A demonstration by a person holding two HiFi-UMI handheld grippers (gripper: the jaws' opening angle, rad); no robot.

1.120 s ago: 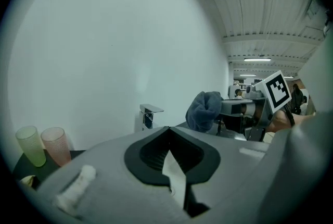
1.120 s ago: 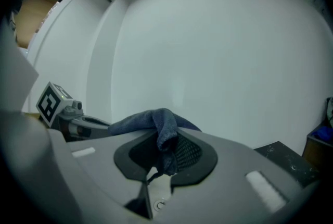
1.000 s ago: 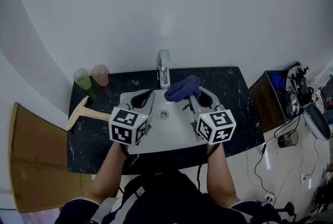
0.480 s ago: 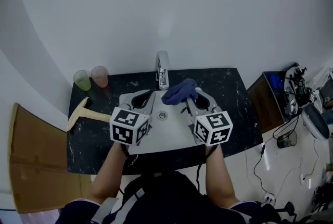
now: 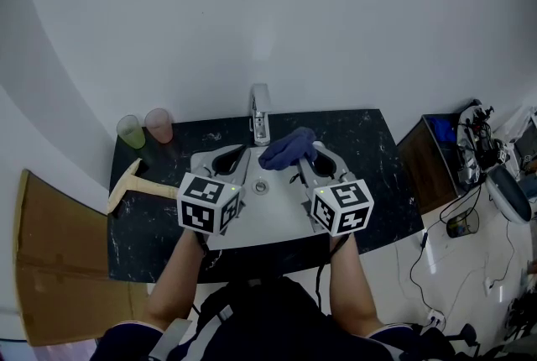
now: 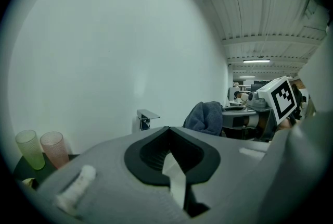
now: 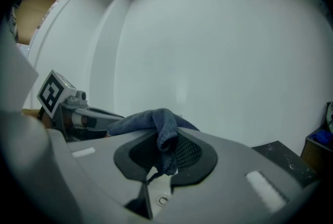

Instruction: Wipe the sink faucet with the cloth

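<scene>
Sink [image 5: 268, 215] in black marbled countertop [image 5: 365, 137], white wall [image 5: 294, 7] behind

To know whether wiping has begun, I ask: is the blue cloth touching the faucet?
Apart. The left gripper view shows bare white wall between the faucet and the cloth, which the right gripper holds.
</scene>
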